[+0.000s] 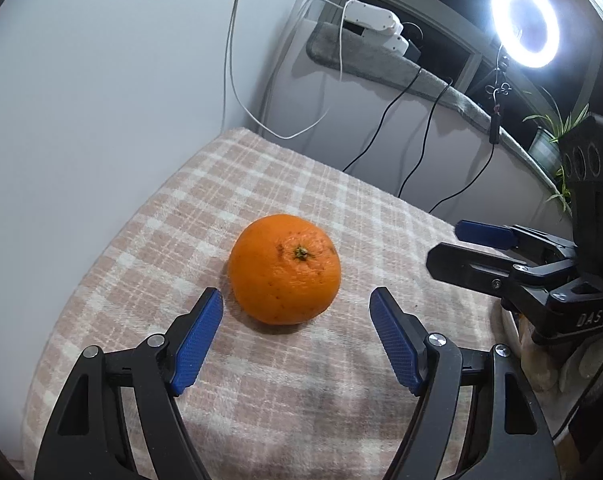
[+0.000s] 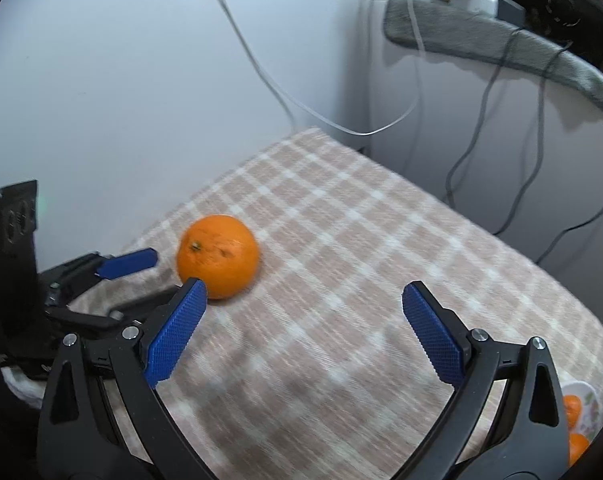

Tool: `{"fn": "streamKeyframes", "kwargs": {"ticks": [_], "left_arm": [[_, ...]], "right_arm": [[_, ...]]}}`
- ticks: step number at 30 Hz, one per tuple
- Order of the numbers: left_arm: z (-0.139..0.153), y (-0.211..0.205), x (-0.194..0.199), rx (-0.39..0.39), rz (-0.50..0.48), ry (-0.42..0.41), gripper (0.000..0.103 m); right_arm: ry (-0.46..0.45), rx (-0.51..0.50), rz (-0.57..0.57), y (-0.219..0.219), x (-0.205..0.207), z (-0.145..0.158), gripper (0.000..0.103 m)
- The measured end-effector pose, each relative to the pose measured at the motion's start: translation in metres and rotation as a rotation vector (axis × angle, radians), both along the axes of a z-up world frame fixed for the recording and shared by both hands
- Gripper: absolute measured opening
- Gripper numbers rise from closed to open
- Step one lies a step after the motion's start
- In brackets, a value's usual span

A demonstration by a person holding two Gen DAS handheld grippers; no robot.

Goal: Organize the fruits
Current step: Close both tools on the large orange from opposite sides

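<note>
An orange [image 1: 284, 269] lies on the pink plaid cloth [image 1: 261, 380], stem up. My left gripper [image 1: 296, 300] is open, its blue pads just short of the orange on either side, not touching it. My right gripper [image 2: 303, 296] is open and empty, to the right of the orange [image 2: 218, 256]. It also shows at the right edge of the left wrist view [image 1: 461, 244]. The left gripper shows in the right wrist view [image 2: 157, 276] beside the orange. Two more oranges [image 2: 572, 406] lie on a white plate [image 2: 589, 396] at the cloth's front right, mostly hidden by my right finger.
A pale wall stands behind the cloth [image 2: 341, 260], with white and black cables [image 1: 413, 152] hanging down. A grey-padded ledge [image 1: 381, 64] holds power adapters. A ring light [image 1: 525, 22] and a potted plant [image 1: 553, 136] stand at the right.
</note>
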State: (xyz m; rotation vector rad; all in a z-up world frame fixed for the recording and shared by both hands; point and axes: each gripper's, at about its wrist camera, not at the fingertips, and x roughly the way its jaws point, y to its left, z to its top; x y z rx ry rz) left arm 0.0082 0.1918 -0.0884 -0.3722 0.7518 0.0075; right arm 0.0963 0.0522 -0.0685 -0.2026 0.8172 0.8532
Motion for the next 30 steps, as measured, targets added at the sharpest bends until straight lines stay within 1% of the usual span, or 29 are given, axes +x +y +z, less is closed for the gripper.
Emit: {"fn": "streamKeyframes", "kwargs": {"ticks": [7, 11, 16, 23, 24, 26, 28, 30], "left_arm": [[-0.006, 0.0, 0.01, -0.009, -0.026, 0.014, 0.076], [-0.009, 0.001, 0.015, -0.027, -0.032, 0.018, 0.076], [-0.01, 0.003, 0.018, -0.027, -0.025, 0.018, 0.076], [-0.018, 0.008, 0.023, -0.037, -0.007, 0.046, 0.076], [-0.019, 0.009, 0.023, -0.042, -0.008, 0.05, 0.075], [-0.02, 0.009, 0.025, -0.043, -0.009, 0.055, 0.074], [-0.02, 0.008, 0.026, -0.04, -0.017, 0.054, 0.07], [-0.02, 0.007, 0.026, -0.032, -0.014, 0.054, 0.069]], "right_arm": [[0.076, 0.008, 0.051, 0.029, 0.007, -0.012, 0.1], [0.137, 0.036, 0.065, 0.039, 0.013, -0.018, 0.097], [0.16, 0.034, 0.084, 0.049, 0.013, -0.023, 0.093], [0.173, 0.029, 0.107, 0.059, 0.015, -0.027, 0.092], [0.176, 0.025, 0.112, 0.06, 0.015, -0.029, 0.091], [0.184, 0.012, 0.121, 0.063, 0.016, -0.033, 0.079], [0.198, 0.02, 0.127, 0.065, 0.016, -0.035, 0.079], [0.201, 0.031, 0.128, 0.065, 0.017, -0.035, 0.076]]}}
